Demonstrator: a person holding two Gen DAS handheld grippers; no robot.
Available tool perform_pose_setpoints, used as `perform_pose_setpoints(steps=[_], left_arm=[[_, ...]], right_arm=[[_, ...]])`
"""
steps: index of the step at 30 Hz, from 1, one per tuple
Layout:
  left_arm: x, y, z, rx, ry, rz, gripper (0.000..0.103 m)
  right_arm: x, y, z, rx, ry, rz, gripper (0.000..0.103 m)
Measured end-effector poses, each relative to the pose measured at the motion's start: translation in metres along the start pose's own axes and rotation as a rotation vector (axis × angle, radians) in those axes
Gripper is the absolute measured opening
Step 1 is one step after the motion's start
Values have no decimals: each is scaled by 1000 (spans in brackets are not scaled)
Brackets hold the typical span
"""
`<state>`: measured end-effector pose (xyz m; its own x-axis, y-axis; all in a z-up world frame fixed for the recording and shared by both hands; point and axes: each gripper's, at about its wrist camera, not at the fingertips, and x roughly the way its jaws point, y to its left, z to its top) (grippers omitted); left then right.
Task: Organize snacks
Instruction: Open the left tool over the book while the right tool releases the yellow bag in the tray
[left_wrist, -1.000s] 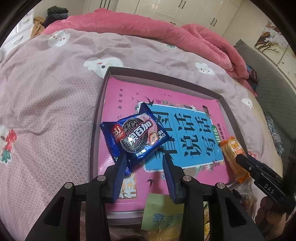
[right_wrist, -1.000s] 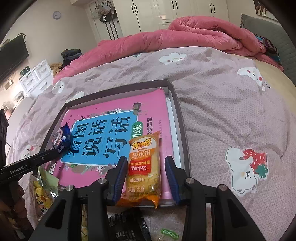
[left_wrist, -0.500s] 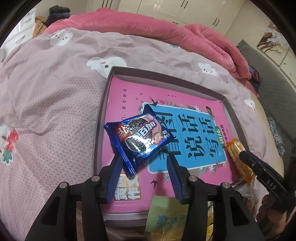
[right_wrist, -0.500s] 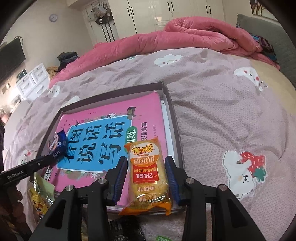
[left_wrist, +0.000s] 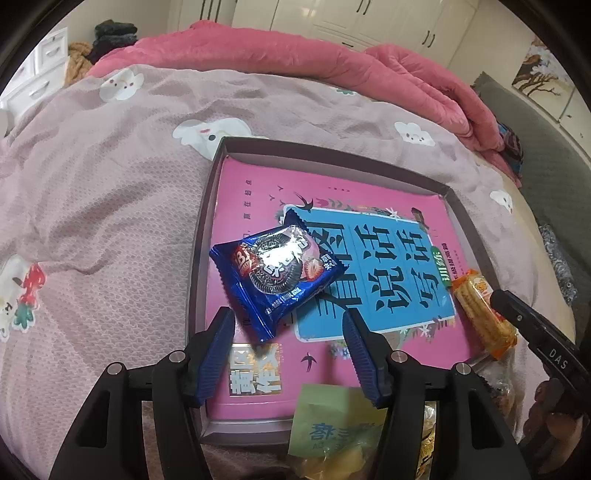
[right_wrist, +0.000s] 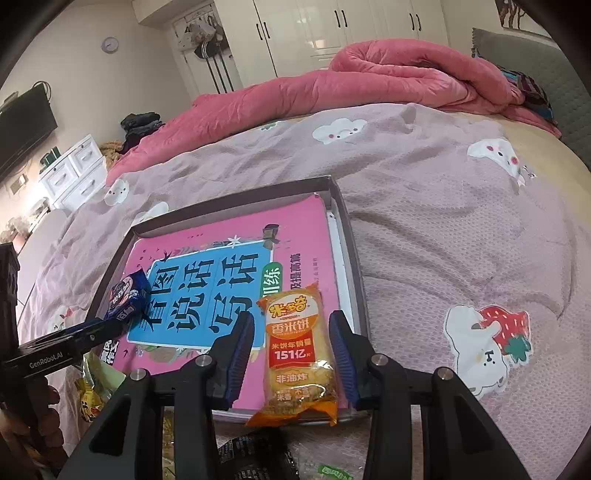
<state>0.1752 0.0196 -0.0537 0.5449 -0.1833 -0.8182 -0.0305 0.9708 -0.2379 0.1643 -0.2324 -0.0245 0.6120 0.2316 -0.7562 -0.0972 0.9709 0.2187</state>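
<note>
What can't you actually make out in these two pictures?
- Snack pile at the tray's near edge: left view, hidden behind the left gripper and cut by the frame.
- Right gripper's hold on the orange rice-cracker pack: right view, contact unclear.
- Dark packet: right view, cut off below.

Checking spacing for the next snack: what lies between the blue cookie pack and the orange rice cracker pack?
Only the pink book lining the box, seen in both wrist views; no snack lies between the cookie pack and the cracker pack.
</note>
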Motion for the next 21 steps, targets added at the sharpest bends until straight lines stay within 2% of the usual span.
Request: perform_pose_setpoints(steps=[12, 16, 21], left_arm=[[0, 0, 0, 15, -2, 3, 64], [-6, -2, 0, 29, -12, -19, 75], [-17, -5, 0, 42, -45, -21, 75]], right_arm=[[-10, -2, 4, 4, -42, -10, 43], [-20, 3, 7, -27, -88, -5, 43], [-26, 8, 7, -44, -106, 10, 48]])
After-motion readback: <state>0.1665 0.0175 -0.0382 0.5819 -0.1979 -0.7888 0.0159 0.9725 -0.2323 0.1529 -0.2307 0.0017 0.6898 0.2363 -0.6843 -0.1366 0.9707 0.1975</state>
